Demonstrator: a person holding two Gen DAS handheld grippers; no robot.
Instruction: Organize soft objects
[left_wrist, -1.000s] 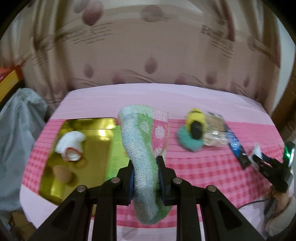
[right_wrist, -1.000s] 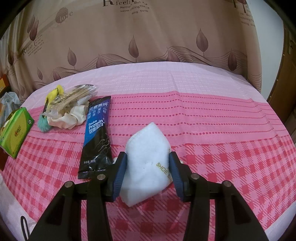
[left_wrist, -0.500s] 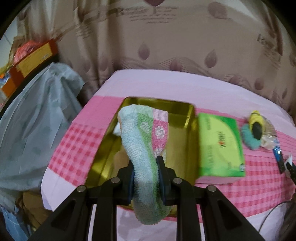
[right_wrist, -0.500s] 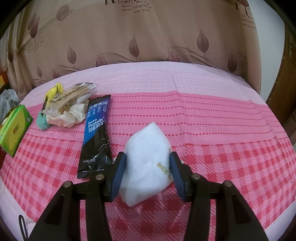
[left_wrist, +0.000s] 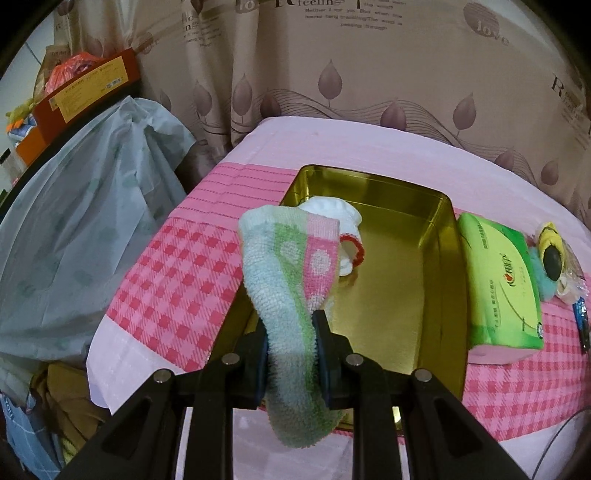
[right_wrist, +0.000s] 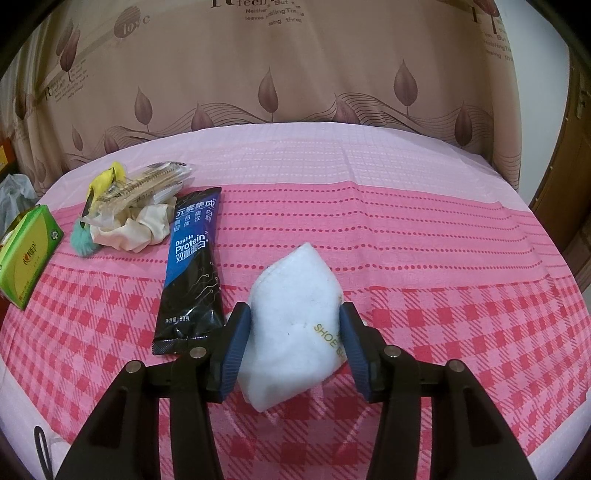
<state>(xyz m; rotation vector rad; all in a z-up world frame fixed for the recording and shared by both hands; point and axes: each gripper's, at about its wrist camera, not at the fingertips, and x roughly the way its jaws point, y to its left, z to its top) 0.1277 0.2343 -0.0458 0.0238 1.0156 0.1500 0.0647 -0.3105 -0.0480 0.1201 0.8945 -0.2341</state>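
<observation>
My left gripper (left_wrist: 290, 328) is shut on a fuzzy green, pink and pale-blue sock (left_wrist: 288, 266), held over the near left corner of a gold metal tin (left_wrist: 402, 258). A white sock with a red cuff (left_wrist: 345, 236) lies inside the tin at its far left. My right gripper (right_wrist: 293, 332) is shut on a white folded shoe cloth (right_wrist: 295, 317) just above the pink checked tablecloth (right_wrist: 443, 295).
A green tissue pack (left_wrist: 498, 284) (right_wrist: 26, 254) lies right of the tin. Beyond it sit a yellow and teal plush toy (left_wrist: 550, 258), a cream cloth (right_wrist: 136, 229), a clear packet (right_wrist: 144, 184) and a black protein sachet (right_wrist: 192, 266). A grey plastic cover (left_wrist: 74, 229) hangs left of the table.
My left gripper has carried the fuzzy sock leftward from the table middle to the tin, which now fills the view. The right gripper and its white cloth have barely moved.
</observation>
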